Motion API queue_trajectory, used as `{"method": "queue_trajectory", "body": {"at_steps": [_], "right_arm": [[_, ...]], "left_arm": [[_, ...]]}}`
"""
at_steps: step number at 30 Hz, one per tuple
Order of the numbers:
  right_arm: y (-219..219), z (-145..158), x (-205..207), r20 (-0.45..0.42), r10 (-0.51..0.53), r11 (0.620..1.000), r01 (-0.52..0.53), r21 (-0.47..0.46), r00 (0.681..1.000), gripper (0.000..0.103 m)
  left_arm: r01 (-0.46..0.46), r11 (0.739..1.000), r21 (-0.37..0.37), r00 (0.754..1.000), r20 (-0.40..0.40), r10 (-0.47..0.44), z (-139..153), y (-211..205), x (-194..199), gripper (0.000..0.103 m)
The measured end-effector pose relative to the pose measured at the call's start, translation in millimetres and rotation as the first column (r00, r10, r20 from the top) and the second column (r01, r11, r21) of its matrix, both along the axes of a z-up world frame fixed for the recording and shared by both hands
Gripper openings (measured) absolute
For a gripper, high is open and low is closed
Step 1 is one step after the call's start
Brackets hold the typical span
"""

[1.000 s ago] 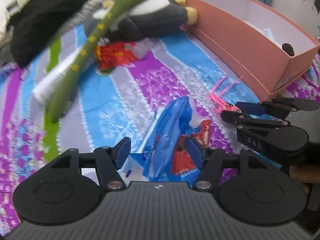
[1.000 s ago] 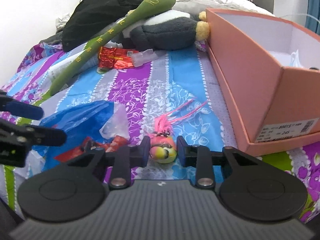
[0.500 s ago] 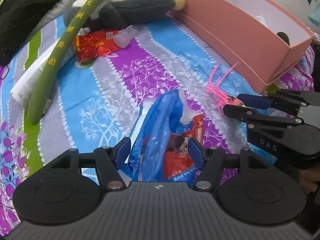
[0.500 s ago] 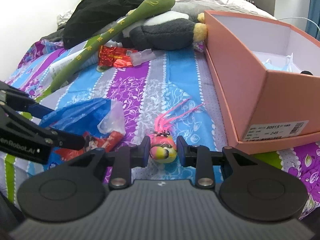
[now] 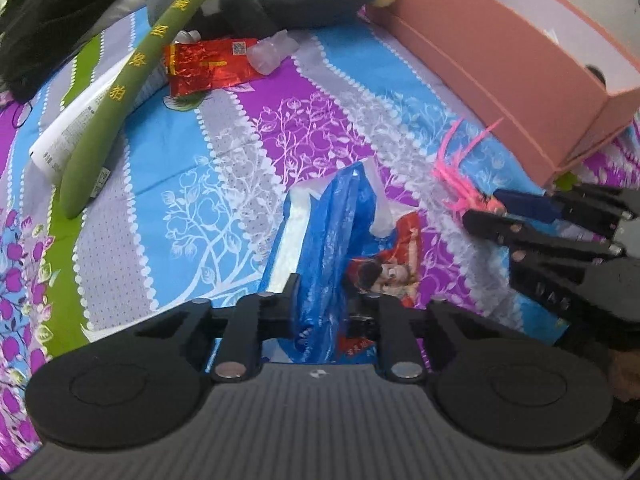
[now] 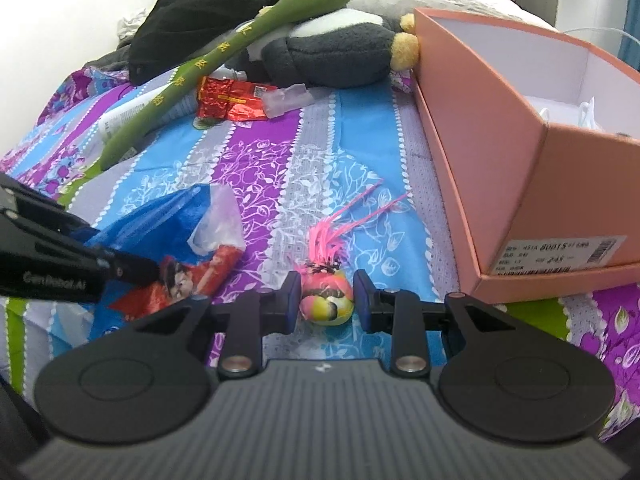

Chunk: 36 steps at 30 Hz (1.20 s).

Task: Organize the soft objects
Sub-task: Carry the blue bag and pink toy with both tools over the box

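A blue plastic bag [image 5: 332, 236] with a red printed packet [image 5: 396, 268] lies on the striped bedsheet. My left gripper [image 5: 326, 312] straddles the bag's near end, its jaws partly closed around it; it also shows in the right wrist view [image 6: 120, 268]. A small pink and yellow feathered toy [image 6: 326, 300] lies between the jaws of my right gripper [image 6: 327, 300], which stand just off its sides. The right gripper also shows in the left wrist view [image 5: 504, 208]. A long green plush [image 6: 224, 64] and a grey plush [image 6: 328, 52] lie at the far end.
An open pink cardboard box [image 6: 500, 128] stands to the right with items inside. A red foil packet [image 6: 228, 98], a white tube [image 5: 80, 120] and black clothing [image 6: 208, 12] lie at the far left of the bed.
My left gripper has moved forward over the blue bag and its jaws have narrowed around it. The right gripper has held its place around the feathered toy.
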State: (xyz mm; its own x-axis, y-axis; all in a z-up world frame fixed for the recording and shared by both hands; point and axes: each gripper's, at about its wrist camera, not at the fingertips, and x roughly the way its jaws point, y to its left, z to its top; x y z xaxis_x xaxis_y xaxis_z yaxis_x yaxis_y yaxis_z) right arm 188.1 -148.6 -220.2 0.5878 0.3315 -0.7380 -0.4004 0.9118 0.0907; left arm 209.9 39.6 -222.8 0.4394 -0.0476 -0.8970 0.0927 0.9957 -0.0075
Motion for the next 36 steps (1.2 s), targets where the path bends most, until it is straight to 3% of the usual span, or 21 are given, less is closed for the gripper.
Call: {"method": "queue_trajectory", "body": {"at_steps": [16,27,36], "right_arm": [[-8,35,-16,0.033,0.002,0.999,-0.003,0.045,0.999,0.032],[-18,88,-21,0.129,-0.011,0.994,-0.003,0.105,0.992,0.032],[-40,142,-4,0.25,-0.074,0.989,0.039,0.145,0.965,0.032]], "left_arm": [[-0.198,0.975,-0.102,0.976,0.076,0.206,33,5,-29,0.013],[-0.195,0.968,-0.158,0.964,0.152,0.219,79,1,-25,0.013],[-0.159,0.962,-0.222,0.953,0.22,0.209,131,-16,-1,0.013]]}}
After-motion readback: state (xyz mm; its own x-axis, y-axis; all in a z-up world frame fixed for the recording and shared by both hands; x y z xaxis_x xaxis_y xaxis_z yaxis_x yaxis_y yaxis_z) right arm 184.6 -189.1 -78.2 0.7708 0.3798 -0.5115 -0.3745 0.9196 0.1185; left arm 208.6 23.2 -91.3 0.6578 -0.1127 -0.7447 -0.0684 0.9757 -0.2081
